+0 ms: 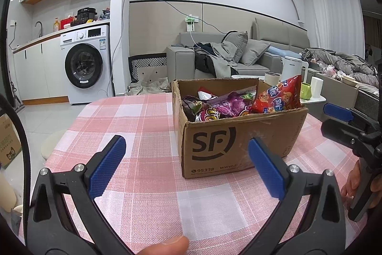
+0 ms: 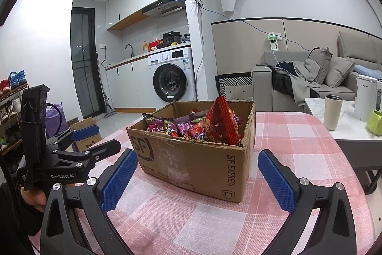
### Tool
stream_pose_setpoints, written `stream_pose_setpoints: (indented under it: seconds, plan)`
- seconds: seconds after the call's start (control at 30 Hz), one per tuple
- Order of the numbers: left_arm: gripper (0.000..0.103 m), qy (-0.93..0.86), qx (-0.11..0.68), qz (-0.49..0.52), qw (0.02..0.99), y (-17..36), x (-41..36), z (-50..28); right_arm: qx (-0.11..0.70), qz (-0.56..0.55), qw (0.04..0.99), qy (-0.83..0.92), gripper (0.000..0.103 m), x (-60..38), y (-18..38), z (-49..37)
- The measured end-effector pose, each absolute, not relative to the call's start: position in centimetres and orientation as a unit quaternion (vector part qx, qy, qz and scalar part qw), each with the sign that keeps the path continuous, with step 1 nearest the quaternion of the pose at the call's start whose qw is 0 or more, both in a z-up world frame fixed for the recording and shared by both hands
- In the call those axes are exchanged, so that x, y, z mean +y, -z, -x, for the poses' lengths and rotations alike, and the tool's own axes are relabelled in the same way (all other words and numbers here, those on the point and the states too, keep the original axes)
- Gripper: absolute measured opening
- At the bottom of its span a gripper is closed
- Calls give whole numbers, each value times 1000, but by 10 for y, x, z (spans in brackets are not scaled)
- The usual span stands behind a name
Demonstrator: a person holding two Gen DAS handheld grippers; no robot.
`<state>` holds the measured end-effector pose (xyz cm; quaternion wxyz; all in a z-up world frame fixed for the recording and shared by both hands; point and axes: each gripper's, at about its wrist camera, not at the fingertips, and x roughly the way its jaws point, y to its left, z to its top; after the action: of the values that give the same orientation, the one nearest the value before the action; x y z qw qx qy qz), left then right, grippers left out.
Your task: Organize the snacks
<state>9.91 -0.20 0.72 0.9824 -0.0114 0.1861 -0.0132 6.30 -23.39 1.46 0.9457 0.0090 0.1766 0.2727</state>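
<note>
Both grippers (image 1: 186, 164) (image 2: 194, 181) level (jaws apart)

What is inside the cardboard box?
The cardboard box holds snack bags: a red bag standing tallest and purple bags beside it. Anything beneath them, and the box floor, is covered.

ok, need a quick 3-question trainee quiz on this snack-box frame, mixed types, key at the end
1. True or false: the left gripper is shut on a snack bag.
2. Multiple choice: the snack packets sit (A) loose on the checked tablecloth, (B) inside the cardboard box, (C) on the sofa.
3. Short answer: which packet sticks up highest above the box rim?

Key
1. False. Both the left and the right gripper are open and hold nothing.
2. B.
3. The red snack bag, which leans at the box's right end.
</note>
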Motion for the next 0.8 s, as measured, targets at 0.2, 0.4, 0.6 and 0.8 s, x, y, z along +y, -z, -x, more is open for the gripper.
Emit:
stream_pose_setpoints:
  seconds: [0.2,0.4,0.6,0.8]
  plan:
    - [102,13,186,11,982,-7,-2,-99,176,-9,946,-273,103,-234,-15,-63]
    - [102,13,186,12,982,-7,-2,-99,177,-9,946,-273,103,-234,-14,-63]
    - [102,14,186,11,982,-7,-1,-100,177,-9,945,-273,103,-233,-15,-63]
    - [102,14,186,12,982,-6,-3,-101,178,-9,946,-273,103,-233,-14,-64]
